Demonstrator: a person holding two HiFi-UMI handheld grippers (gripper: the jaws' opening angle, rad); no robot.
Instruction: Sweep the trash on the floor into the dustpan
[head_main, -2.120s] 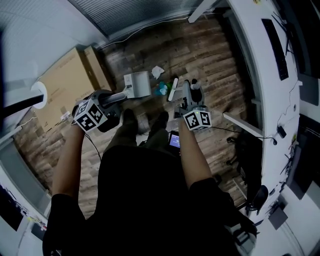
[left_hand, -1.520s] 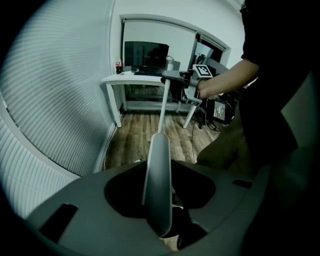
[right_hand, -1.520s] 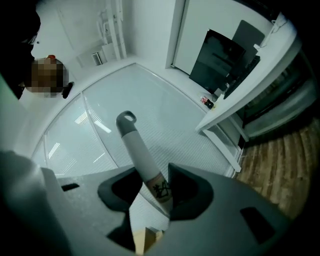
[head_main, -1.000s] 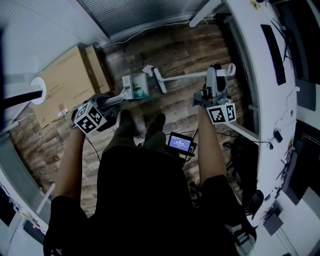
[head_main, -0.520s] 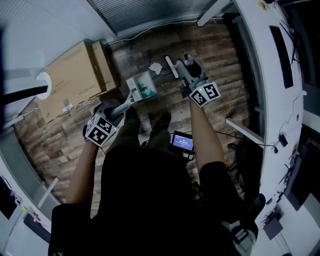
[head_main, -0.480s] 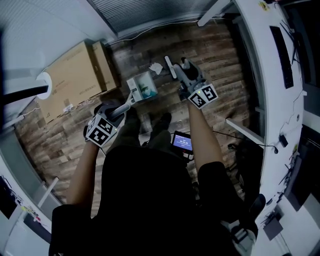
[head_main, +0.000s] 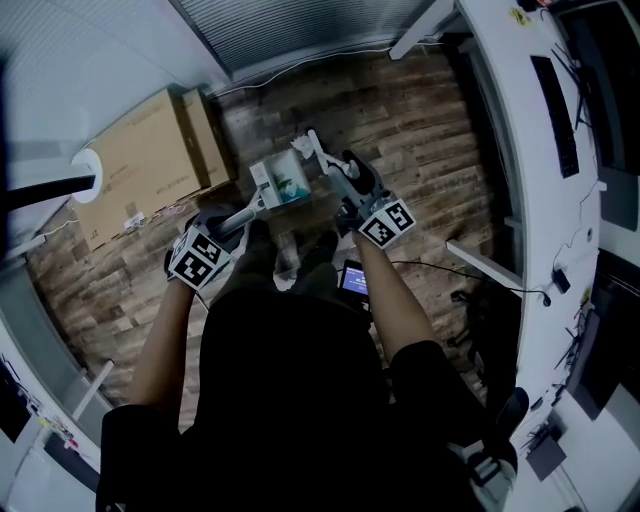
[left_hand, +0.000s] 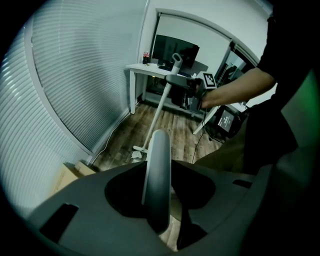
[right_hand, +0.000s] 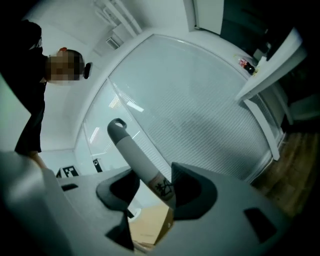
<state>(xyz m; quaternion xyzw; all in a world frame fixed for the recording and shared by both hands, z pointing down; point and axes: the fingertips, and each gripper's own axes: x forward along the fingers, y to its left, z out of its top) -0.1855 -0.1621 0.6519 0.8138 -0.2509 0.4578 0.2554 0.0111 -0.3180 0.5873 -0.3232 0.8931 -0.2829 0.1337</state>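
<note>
Left gripper (head_main: 233, 217) grips dustpan handle (left_hand: 157, 182), so we brace dustpan (head_main: 272, 180) upper centre | right gripper (head_main: 352, 192) grips broom handle (right_hand: 136, 159), broom head (head_main: 320, 155) beside white paper (head_main: 298, 148), ready to push it in

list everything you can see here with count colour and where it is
dustpan: 1, white, on floor ahead of feet
trash: some, teal, inside dustpan
paper scrap: 1, white, on floor by broom head
broom: 1, white, head on floor beside dustpan
cardboard box: 1, brown, floor at left
desk: 1, white, right side
screen: 1, lit blue, below right arm
left gripper: 1, grey, shut on dustpan handle
right gripper: 1, grey, shut on broom handle
</note>
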